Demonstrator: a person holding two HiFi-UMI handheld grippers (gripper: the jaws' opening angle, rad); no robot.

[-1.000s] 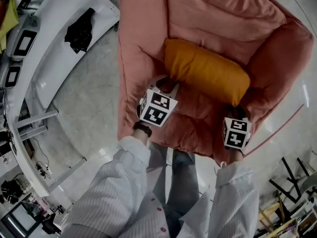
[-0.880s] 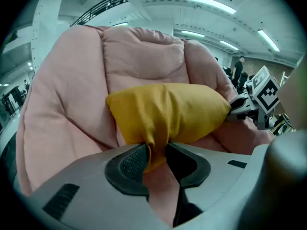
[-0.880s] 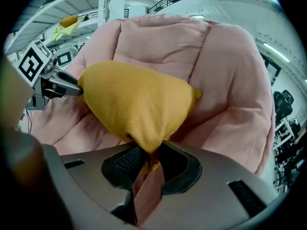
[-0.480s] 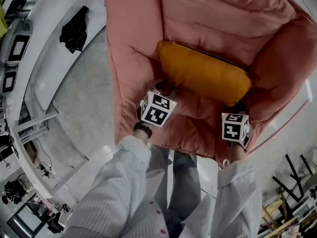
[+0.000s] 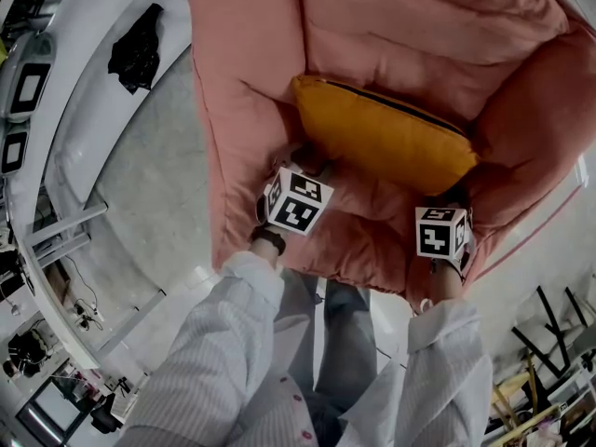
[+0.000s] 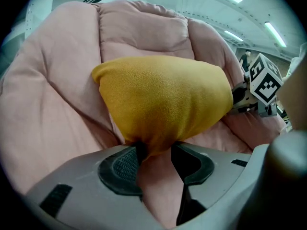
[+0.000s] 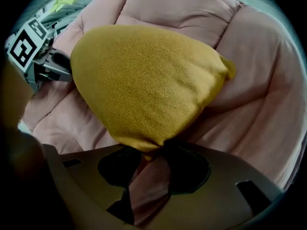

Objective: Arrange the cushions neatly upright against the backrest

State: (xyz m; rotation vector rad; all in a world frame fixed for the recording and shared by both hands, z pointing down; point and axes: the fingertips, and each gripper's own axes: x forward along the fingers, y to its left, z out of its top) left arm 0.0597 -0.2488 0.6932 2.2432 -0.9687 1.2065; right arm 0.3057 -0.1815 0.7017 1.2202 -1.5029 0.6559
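On the chair (image 5: 244, 128) seat the soft, light cushion (image 5: 382, 138) leaned against the backrest (image 5: 400, 54), its pinchable lower corners between the just-opening fingers (image 6: 120, 164) of the left gripper (image 6: 156, 151) and right gripper (image 7: 152, 153), seemingly no longer squeezed.

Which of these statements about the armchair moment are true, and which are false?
1. One orange cushion stands on the pink armchair, in front of its backrest. True.
2. A second cushion lies on the seat. False: only one cushion shows.
3. The left hand-held gripper hangs over the floor, away from the cushion. False: a lower corner of the cushion sits between its jaws, which have just been opening.
4. The right hand-held gripper is at the cushion's other lower corner. True: that corner is between its jaws, which have also just been opening.
5. The person wears dark sleeves. False: the sleeves are light.
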